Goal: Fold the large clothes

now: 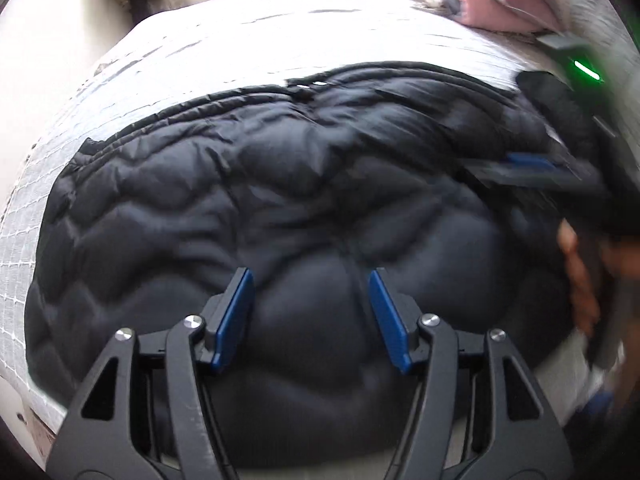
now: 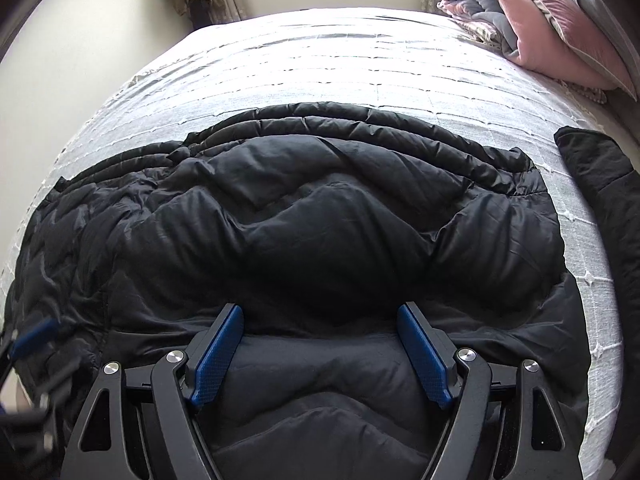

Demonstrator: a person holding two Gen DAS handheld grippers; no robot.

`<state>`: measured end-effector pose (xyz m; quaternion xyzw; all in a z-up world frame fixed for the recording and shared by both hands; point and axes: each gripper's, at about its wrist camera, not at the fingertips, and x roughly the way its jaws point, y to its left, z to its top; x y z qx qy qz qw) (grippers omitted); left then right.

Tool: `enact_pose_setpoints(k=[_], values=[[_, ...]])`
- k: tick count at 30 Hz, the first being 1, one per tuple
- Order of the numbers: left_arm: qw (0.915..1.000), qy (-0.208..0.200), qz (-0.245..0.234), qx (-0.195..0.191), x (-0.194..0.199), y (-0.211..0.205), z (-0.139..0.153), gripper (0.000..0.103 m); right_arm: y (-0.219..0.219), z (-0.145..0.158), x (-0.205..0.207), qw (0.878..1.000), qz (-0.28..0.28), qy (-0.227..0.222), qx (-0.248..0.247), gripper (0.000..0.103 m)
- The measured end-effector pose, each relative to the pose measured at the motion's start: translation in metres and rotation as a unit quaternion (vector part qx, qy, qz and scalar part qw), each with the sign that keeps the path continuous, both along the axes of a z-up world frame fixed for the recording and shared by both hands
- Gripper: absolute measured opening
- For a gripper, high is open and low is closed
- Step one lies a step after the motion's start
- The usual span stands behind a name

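The black puffer jacket (image 2: 304, 232) lies spread across the near half of the white bedspread (image 2: 320, 56), bulky and rumpled, its quilted edge running along the far side. Laid flat like that, it looks ready for a fold across its width. The right gripper (image 2: 320, 350) hangs over the jacket's near edge, blue pads spread wide with the fabric under and between them, but nothing pinched as far as I can see. The left gripper (image 1: 312, 316) sits over the jacket's puffed middle, jaws parted and empty too, and its view is streaked with blur.

The left camera gives us the person's hand (image 1: 580, 276) and the right gripper's blue pad at the jacket's right end. The right camera shows what the left misses: a second dark garment (image 2: 600, 184) lying beyond the jacket's right end, and the folded pink quilt (image 2: 532, 20) sharp at the far corner past the jacket.
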<state>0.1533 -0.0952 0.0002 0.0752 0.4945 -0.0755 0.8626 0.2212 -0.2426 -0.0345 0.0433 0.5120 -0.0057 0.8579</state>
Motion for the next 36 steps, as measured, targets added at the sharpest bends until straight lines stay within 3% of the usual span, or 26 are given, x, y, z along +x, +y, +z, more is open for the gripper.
enact_pose_setpoints(k=[3, 9, 11, 13, 17, 20, 23, 27, 29, 33, 36], values=[[0.9999, -0.002, -0.011, 0.008, -0.025, -0.002, -0.012, 0.062, -0.003, -0.001, 0.002, 1.000, -0.003, 0.001, 0.002, 0.081], [0.9996, 0.000, -0.012, 0.024, -0.030, -0.001, -0.041, 0.064, -0.002, -0.003, 0.003, 1.000, 0.002, -0.001, -0.008, 0.081], [0.9997, 0.007, -0.021, 0.008, -0.028, 0.005, -0.034, 0.064, -0.002, -0.004, 0.005, 1.000, 0.003, -0.002, -0.012, 0.082], [0.9993, 0.003, -0.022, -0.031, -0.026, 0.019, -0.021, 0.064, -0.003, -0.004, 0.005, 1.000, 0.003, -0.002, -0.014, 0.082], [0.9965, -0.055, 0.029, -0.056, -0.020, 0.069, 0.012, 0.067, -0.004, -0.002, 0.004, 1.000, -0.002, -0.004, -0.012, 0.082], [0.9919, -0.061, 0.082, -0.076, -0.011, 0.114, 0.019, 0.071, -0.002, 0.004, 0.001, 1.000, -0.007, -0.010, -0.016, 0.081], [0.9817, -0.070, 0.145, -0.101, -0.008, 0.164, 0.025, 0.071, 0.002, 0.017, -0.007, 0.999, -0.003, -0.031, -0.012, 0.079], [0.9691, -0.084, 0.195, -0.125, -0.017, 0.207, 0.021, 0.071, 0.006, 0.039, -0.021, 0.998, 0.008, -0.066, -0.013, 0.077], [0.9687, -0.083, 0.194, -0.130, -0.021, 0.209, 0.017, 0.071, -0.003, 0.048, -0.025, 0.997, -0.015, -0.076, -0.006, 0.077], [0.9766, -0.077, 0.155, -0.127, -0.019, 0.188, 0.017, 0.071, -0.036, 0.063, -0.042, 0.990, -0.097, -0.086, 0.049, 0.077], [0.9814, -0.077, 0.128, -0.120, -0.018, 0.171, 0.019, 0.071, -0.049, 0.075, -0.077, 0.985, -0.129, -0.111, 0.031, 0.077]])
